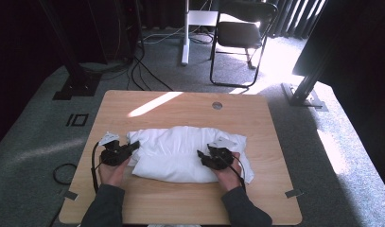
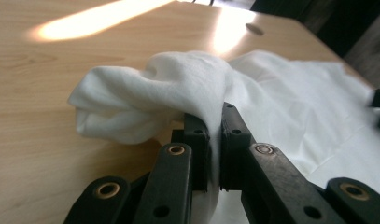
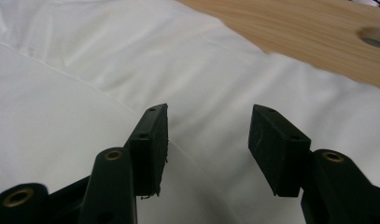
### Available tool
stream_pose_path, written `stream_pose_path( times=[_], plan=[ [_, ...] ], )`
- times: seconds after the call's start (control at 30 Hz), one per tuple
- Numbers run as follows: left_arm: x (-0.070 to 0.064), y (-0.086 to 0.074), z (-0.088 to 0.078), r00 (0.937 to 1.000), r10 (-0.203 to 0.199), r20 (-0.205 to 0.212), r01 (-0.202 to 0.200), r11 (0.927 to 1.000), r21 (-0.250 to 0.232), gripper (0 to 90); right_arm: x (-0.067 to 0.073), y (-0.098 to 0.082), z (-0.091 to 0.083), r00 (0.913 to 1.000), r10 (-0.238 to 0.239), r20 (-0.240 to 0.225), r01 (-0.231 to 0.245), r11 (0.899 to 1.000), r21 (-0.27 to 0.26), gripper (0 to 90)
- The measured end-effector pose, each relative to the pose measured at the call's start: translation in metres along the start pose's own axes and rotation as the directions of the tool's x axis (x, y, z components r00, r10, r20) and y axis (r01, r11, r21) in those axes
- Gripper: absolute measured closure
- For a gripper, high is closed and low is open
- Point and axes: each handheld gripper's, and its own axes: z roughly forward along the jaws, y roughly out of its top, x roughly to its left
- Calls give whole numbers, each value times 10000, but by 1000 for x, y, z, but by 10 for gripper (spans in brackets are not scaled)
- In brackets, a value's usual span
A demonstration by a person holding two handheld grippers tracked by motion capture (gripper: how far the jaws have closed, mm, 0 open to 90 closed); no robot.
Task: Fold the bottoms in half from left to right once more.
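**Left corner pinched, right jaws not yet on the cloth**

Nearest the camera in the high view, two sleeved forearms come in from the bottom edge, each hand holding a gripper. The left gripper (image 1: 126, 150) sits at the lower left of centre, its jaws clamped on a bunched corner of the white cloth (image 1: 180, 151); in the left gripper view the fabric is squeezed between the two black pads and bulges out above them, lifted a little off the tabletop (image 2: 47, 140). The right gripper (image 1: 203, 157) sits over the cloth's right half. In the right gripper view its jaws stand apart above the fabric with nothing between them, and no pad presses on the cloth.

The cloth lies folded in a wide bundle across the middle of the tabletop (image 1: 147, 198), its long side running left to right.

The step in hand looks like taking hold of the cloth at two points for a fold or a lift. The next move would call for lowering the right jaws onto an edge or fold and closing them, so both sides rise together.

No container is on the tabletop. Beyond its far edge, a chair (image 1: 241, 33) stands on the floor at the top of the frame.
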Motion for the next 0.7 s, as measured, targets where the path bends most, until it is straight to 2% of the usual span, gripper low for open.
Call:
stream_pose_path(
  times=[0.03,0.07,0.13,0.17,0.23,0.33,0.47,0.57,0.63,0.7],
  plan=[
    [0,2,-1,9999,30,113,-28,9999,-110,854,3,1,7,10000,-65,-42,66,9999,124,466],
    [-1,5,-3,9997,56,234,-51,9997,-238,855,8,0,19,9999,-161,-57,164,9986,512,466],
    [-2,11,-8,9984,25,567,7,9984,-570,858,15,-7,42,9977,-652,193,613,9854,1592,466],
    [-4,14,-11,9975,88,695,-36,9972,-748,861,17,-10,50,9977,-648,190,606,9834,1710,467],
    [-9,22,-15,9956,266,902,-176,9949,-991,864,18,-12,53,9984,-524,224,487,9888,1410,473],
    [-18,32,-16,9927,630,1027,-508,9918,-1175,866,23,-10,55,9980,-555,292,505,9873,1508,475],
    [-28,42,-14,9887,820,1256,-639,9878,-1417,866,32,-9,60,9988,-322,379,267,9900,1382,484],
    [-36,48,-13,9842,961,1487,-712,9838,-1643,866,41,-6,66,9996,-190,219,160,9913,1304,496],
    [-40,50,-13,9799,1063,1689,-770,9822,-1713,866,50,-1,71,9996,-284,27,278,9893,1430,503],
    [-44,52,-12,9764,1170,1816,-835,9797,-1821,866,60,1,76,9984,-427,-375,474,9901,1325,510]
  ],
)
